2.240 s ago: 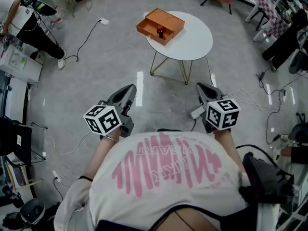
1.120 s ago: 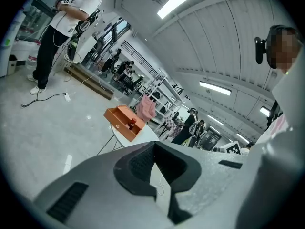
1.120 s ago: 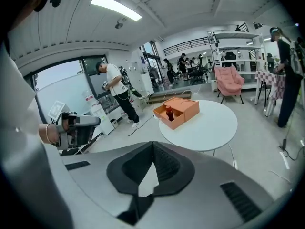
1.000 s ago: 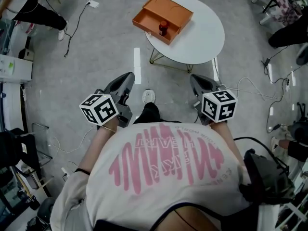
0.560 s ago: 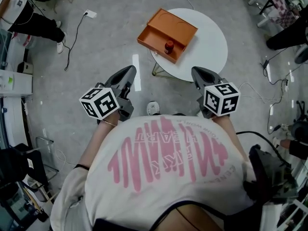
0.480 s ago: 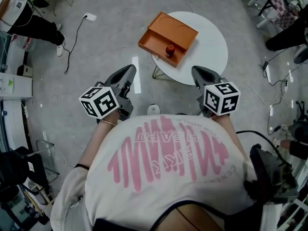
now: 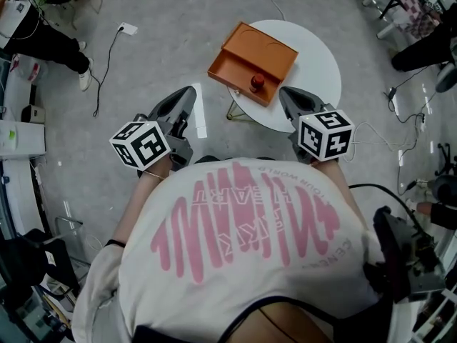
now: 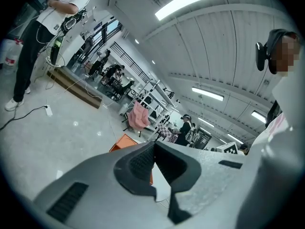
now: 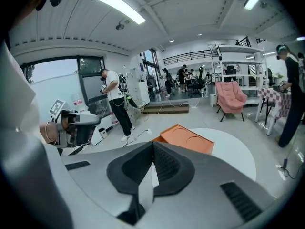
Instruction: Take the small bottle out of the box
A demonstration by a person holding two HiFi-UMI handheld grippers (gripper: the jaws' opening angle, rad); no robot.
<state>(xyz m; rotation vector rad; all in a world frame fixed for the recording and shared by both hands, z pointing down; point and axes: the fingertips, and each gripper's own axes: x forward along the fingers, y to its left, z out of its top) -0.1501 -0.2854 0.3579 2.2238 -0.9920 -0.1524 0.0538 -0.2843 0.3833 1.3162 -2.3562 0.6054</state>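
Observation:
An orange box lies on a round white table, its open drawer tray toward me. A small dark-red bottle stands in that tray near its right end. My left gripper hangs over the floor to the left of the table, its jaws shut and empty. My right gripper is just above the table's near edge, right of the bottle, also shut with nothing between the jaws. The box shows beyond the jaws in the right gripper view, and a corner of the box in the left gripper view.
The table stands on thin gold legs over a grey floor. Cables and a power strip lie at the left. A person stands at the far left. Pink armchair and shelves stand beyond the table.
The table and box have come much nearer and now lie just in front of both grippers. Both grippers stayed shut, held side by side.

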